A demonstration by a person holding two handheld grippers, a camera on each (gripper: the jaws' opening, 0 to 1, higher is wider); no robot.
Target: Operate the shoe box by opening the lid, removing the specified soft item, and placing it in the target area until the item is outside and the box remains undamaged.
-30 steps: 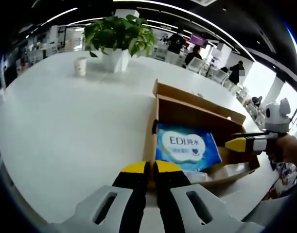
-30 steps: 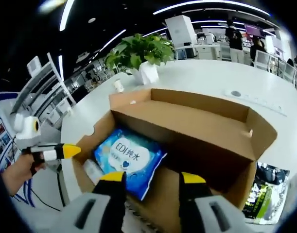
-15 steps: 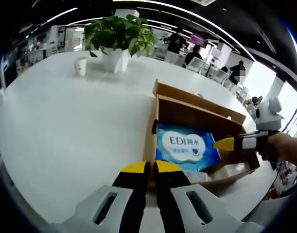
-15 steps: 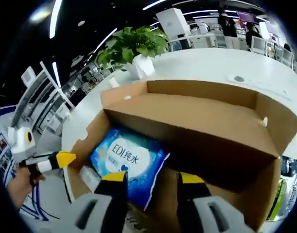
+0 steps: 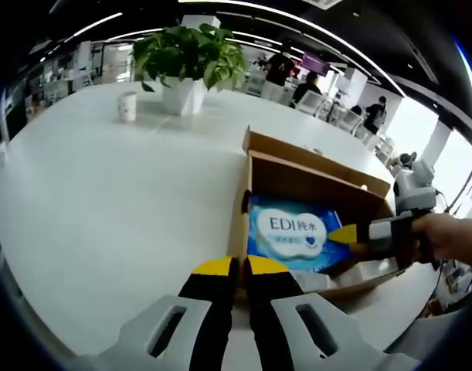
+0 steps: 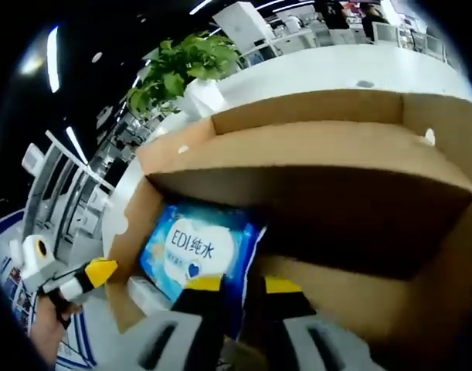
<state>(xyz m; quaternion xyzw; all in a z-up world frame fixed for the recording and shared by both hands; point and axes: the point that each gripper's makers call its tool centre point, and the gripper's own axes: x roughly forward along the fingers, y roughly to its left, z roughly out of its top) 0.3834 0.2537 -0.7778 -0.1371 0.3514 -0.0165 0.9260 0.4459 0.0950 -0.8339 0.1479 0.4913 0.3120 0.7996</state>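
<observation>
I am working at a wide white table (image 5: 104, 201) in a big open office with strip lights curving across a dark ceiling. A potted plant (image 5: 188, 58) in a white pot and a small paper cup (image 5: 127, 105) are standing at the far side of the table, well apart from the box. People are standing and sitting among desks in the background. The cardboard shoe box (image 5: 260, 176) is lying open on the table, its lid flap folded back. The soft blue packet (image 5: 293, 232) printed "EDI" is lying inside it.

My left gripper (image 5: 239, 268) is hovering just beside the box's near edge, its yellow-tipped jaws pressed together on nothing. My right gripper (image 6: 237, 286) is reaching down into the box with its jaws nearly together at the packet's edge (image 6: 191, 249); I cannot tell whether they are pinching it.
</observation>
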